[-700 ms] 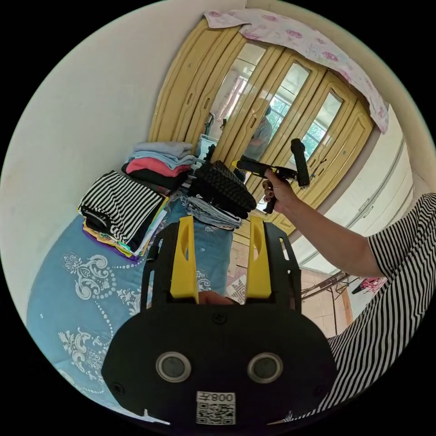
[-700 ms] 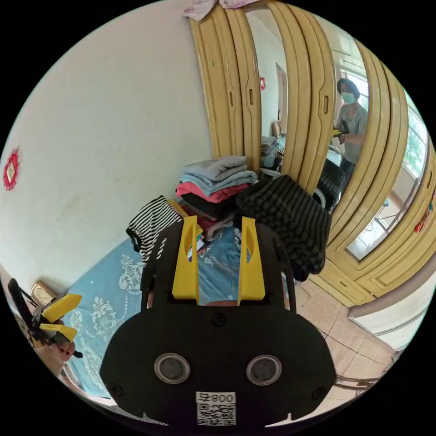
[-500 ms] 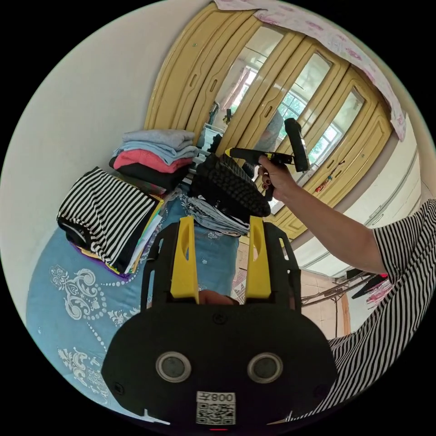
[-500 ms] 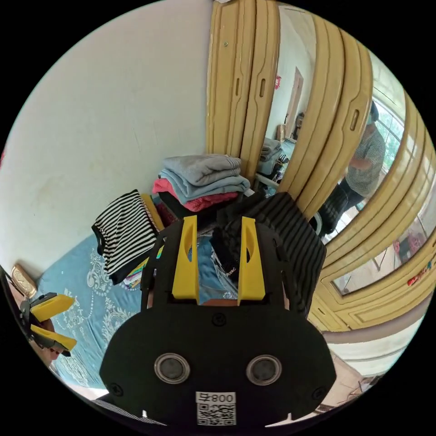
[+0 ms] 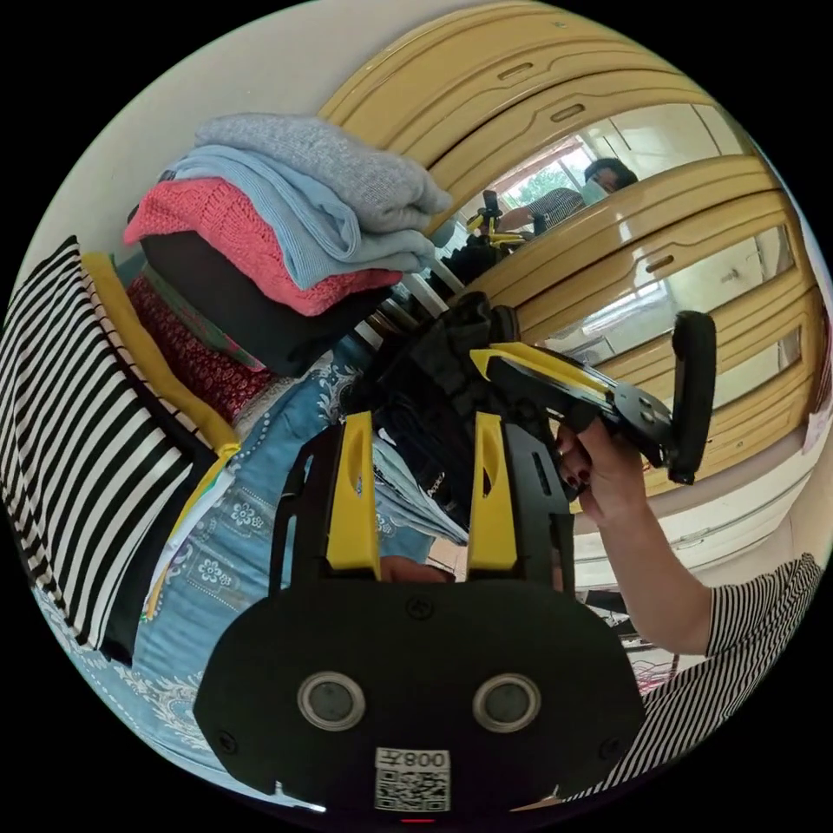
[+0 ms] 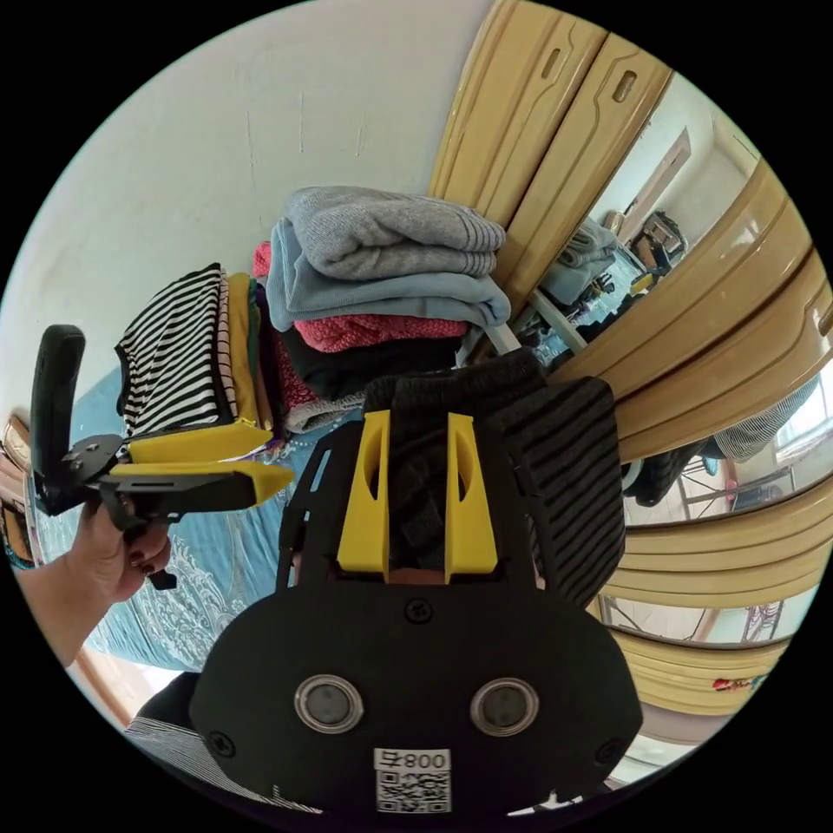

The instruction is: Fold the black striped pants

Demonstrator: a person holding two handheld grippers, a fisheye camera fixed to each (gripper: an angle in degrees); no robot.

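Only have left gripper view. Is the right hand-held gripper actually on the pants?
Observer: Looks so. In right gripper view, pants fabric fills the gap between the right hand-held gripper jaws.
Operator: Rest of the pants?
Observer: A striped panel spreads past the jaws, toward the wardrobe.
Operator: Left one touching them?
Observer: No. Left hand-held gripper hangs beside the striped stack, apart from the pants.

Beyond your jaws stood a plain white wall [image 6: 260, 130], and to their right a yellow wardrobe [image 6: 694, 347] with mirrored doors. Below your jaws lay a blue patterned bedspread [image 5: 234, 538], lit by bright daylight.
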